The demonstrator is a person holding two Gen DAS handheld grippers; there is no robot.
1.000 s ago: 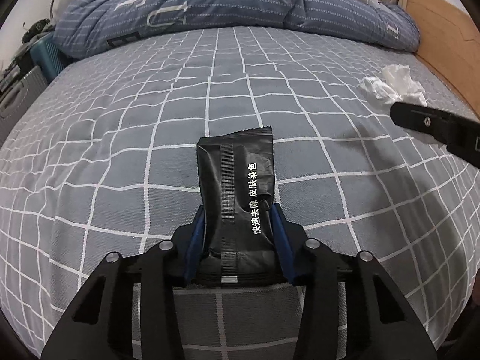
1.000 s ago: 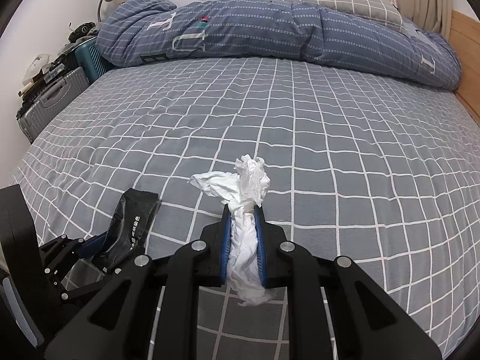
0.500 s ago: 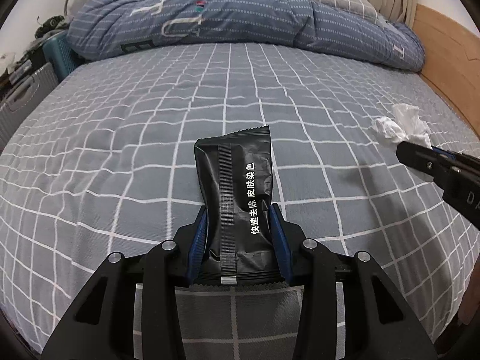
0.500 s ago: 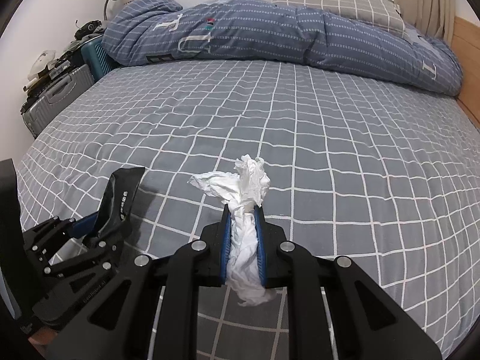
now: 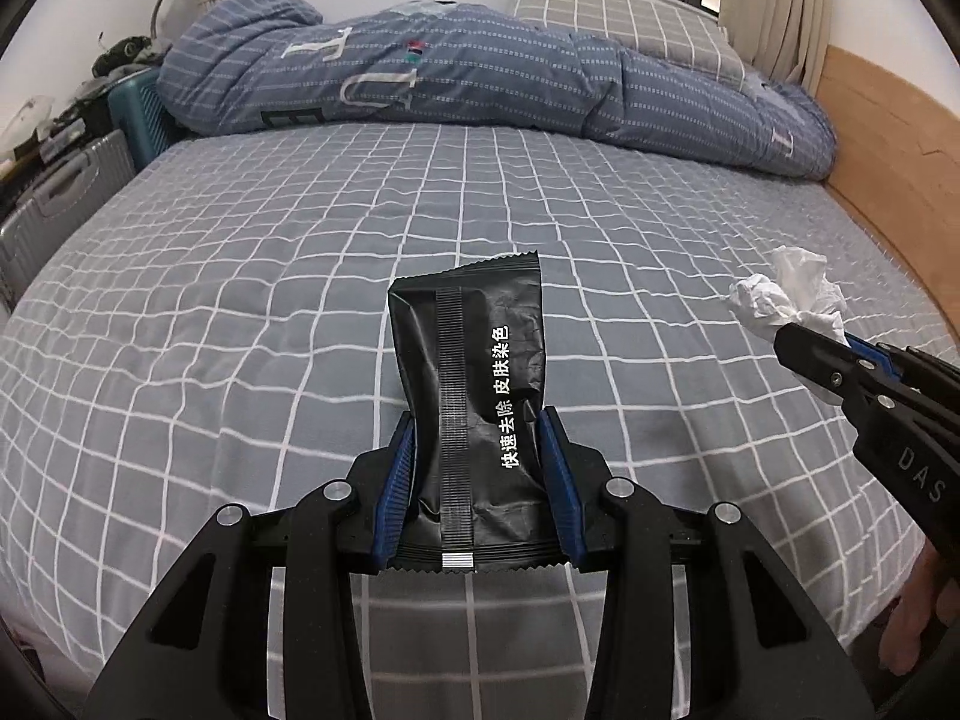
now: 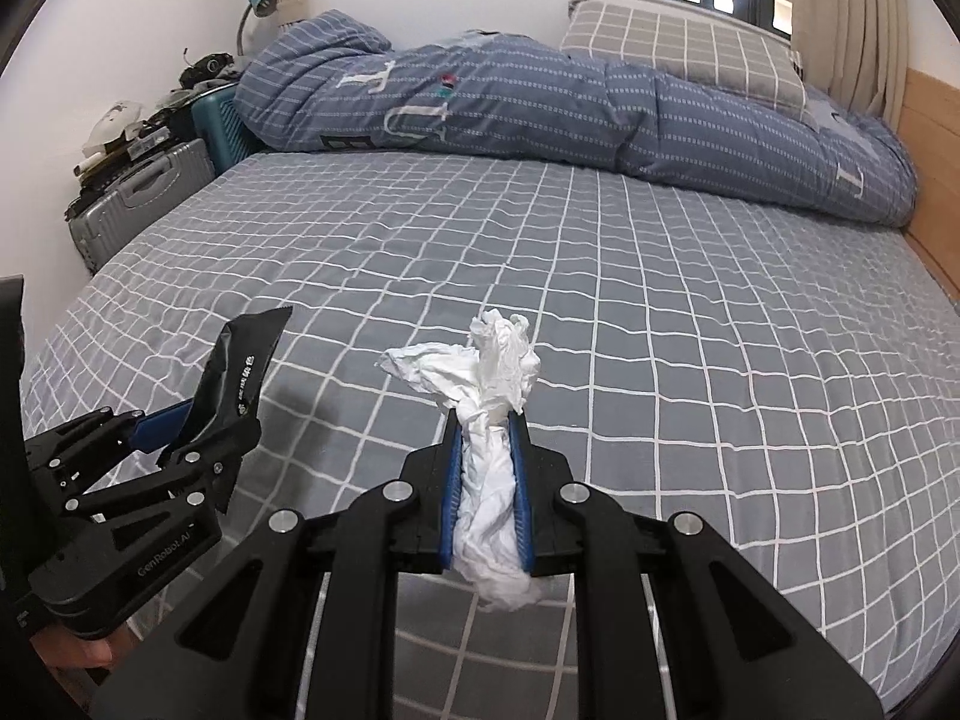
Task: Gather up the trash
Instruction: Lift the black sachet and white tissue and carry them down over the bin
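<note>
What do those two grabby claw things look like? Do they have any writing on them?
Both are black plastic with silver screw heads. The left gripper has two fingers lined with ribbed blue pads. The right gripper looks the same, with matching blue pads. White letters are printed on their sides: "GenRobot.AI" on the left one, "DAS" on the right one.

The left gripper (image 5: 477, 426) is clamped, angled downward; just right of it the right gripper (image 6: 486, 420) is pinched tight, seemingly level with it.

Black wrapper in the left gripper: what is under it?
The black wrapper, clamped in the left gripper, hangs over the grey checked bedsheet. No other trash shows beneath, but the wrapper hides the patch of sheet right behind it.
</note>
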